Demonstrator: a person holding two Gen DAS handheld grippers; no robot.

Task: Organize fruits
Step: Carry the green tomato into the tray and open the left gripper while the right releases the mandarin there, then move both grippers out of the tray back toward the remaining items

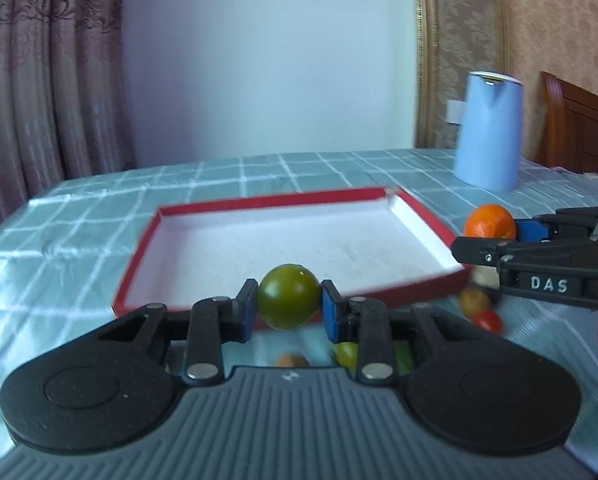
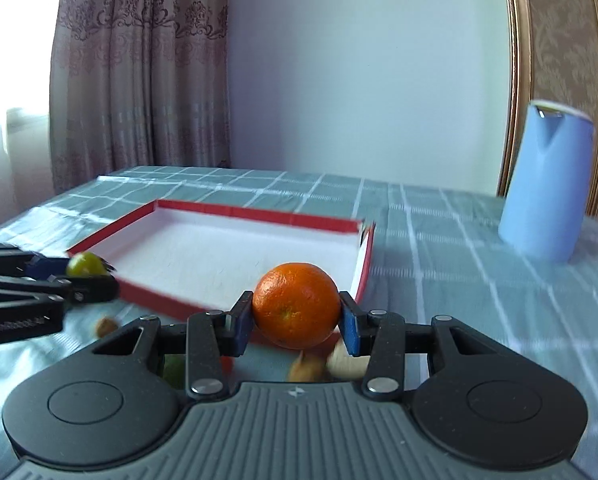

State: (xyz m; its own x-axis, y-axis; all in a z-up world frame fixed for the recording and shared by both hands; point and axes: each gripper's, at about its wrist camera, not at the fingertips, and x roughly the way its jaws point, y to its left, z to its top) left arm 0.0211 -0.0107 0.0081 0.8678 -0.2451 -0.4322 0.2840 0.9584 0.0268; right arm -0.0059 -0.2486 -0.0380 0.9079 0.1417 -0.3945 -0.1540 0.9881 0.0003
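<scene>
At the left, the left gripper (image 1: 289,307) is clenched on a round, glossy dark-green fruit (image 1: 288,297), its blue pads (image 1: 247,308) pressing both sides; the fruit hangs clear of the table just before the near edge of the shallow red cardboard box lid with a white inside (image 1: 403,202). Below it, blurred small fruits lie on the pale green checked tablecloth (image 1: 79,216): a brownish one (image 1: 291,360), a yellow-green one (image 1: 347,354), and further right a tan one (image 1: 474,300) touching a small red one (image 1: 487,320). The box lid lies flat in the middle of the table, nothing in it. To its right, the right gripper (image 2: 297,312) grasps a round orange mandarin (image 2: 296,306) between its blue pads (image 2: 243,320), held above the cloth at the lid's near right corner. Well beyond, at the far right, a light blue tapered jug (image 2: 547,184) stands upright on the cloth. A patterned pink curtain (image 2: 139,72) hangs behind the table.
</scene>
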